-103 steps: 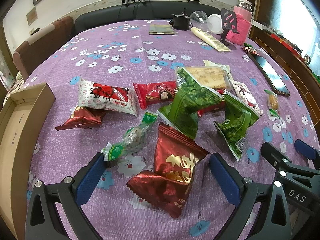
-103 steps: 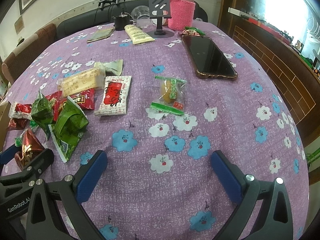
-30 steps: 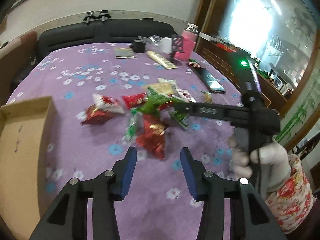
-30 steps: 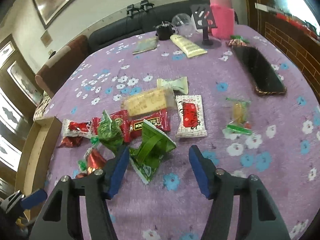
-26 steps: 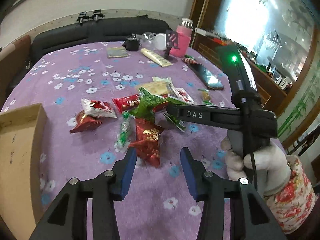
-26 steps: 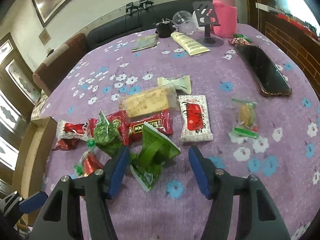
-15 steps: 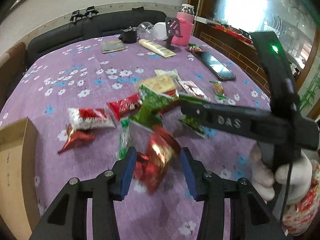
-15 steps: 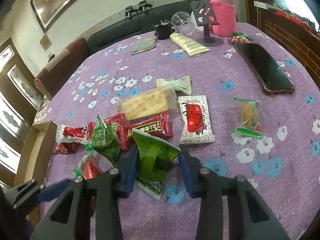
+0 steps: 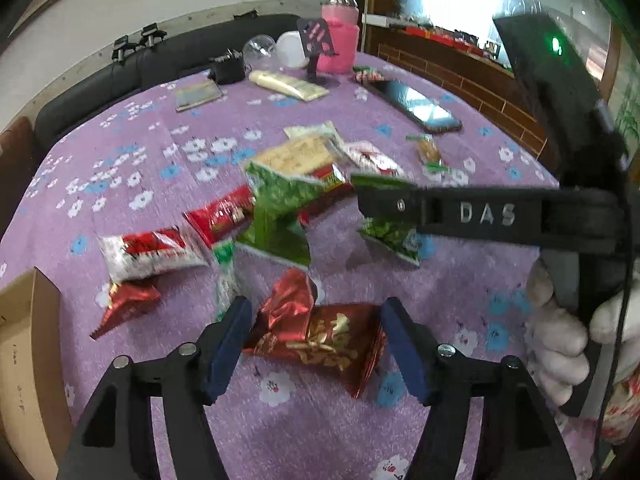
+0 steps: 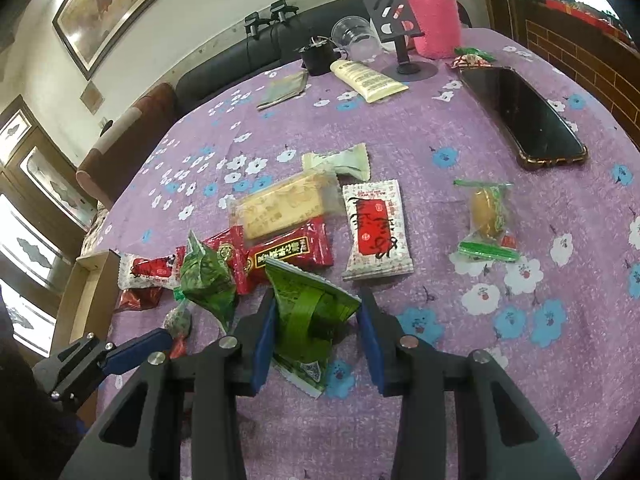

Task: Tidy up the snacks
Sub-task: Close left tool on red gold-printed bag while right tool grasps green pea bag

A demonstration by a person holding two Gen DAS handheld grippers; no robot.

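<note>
My left gripper (image 9: 316, 344) is shut on a shiny dark red snack packet (image 9: 320, 340) with gold writing, its pads pressing both ends. My right gripper (image 10: 316, 336) is shut on a green snack packet (image 10: 312, 320), pads against its sides. Several more packets lie in a loose heap on the purple flowered tablecloth (image 10: 440, 420): another green packet (image 10: 206, 278), red ones (image 10: 292, 254), a white and red one (image 10: 374, 230) and a beige bar (image 10: 284, 204). The right gripper crosses the left wrist view (image 9: 480, 216).
An open cardboard box (image 9: 24, 360) stands at the table's left edge, also in the right wrist view (image 10: 86, 292). A black phone (image 10: 520, 116), a candied fruit packet (image 10: 486, 216), a cream tube (image 10: 366, 76), a phone stand, a pink bottle (image 10: 434, 12) and a cup stand farther back.
Both grippers have come down toward the heap and narrowed. The left has closed on the dark red packet, the right on the green packet.
</note>
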